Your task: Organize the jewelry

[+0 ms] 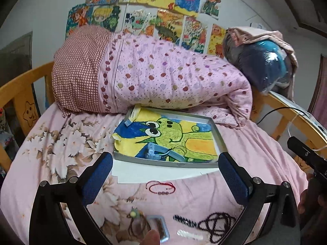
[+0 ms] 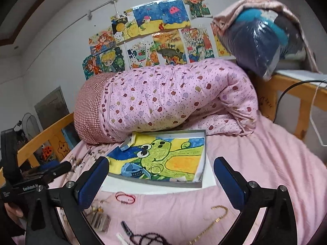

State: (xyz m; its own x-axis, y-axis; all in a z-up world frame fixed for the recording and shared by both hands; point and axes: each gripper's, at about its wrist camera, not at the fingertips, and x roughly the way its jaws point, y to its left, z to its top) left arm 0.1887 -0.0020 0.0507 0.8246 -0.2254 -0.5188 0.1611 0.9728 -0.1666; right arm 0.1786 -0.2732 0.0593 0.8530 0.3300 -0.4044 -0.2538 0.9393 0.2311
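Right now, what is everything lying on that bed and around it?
Tray: one, grey, mid-bed, lined with a frog drawing.
Watch: one, blue, in the tray.
Bangle: one, thin, gold, in the tray beside the watch.
Red cord bracelet: one, on the sheet before the tray.
Gold chain: one, near sheet.
Dark bead necklace: one, near sheet.
Quilt: one, pink, spotted, rolled behind the tray.
Drawings: many, colourful, on the wall.
Left gripper: blue pads, open.
Right gripper: blue pads, open.
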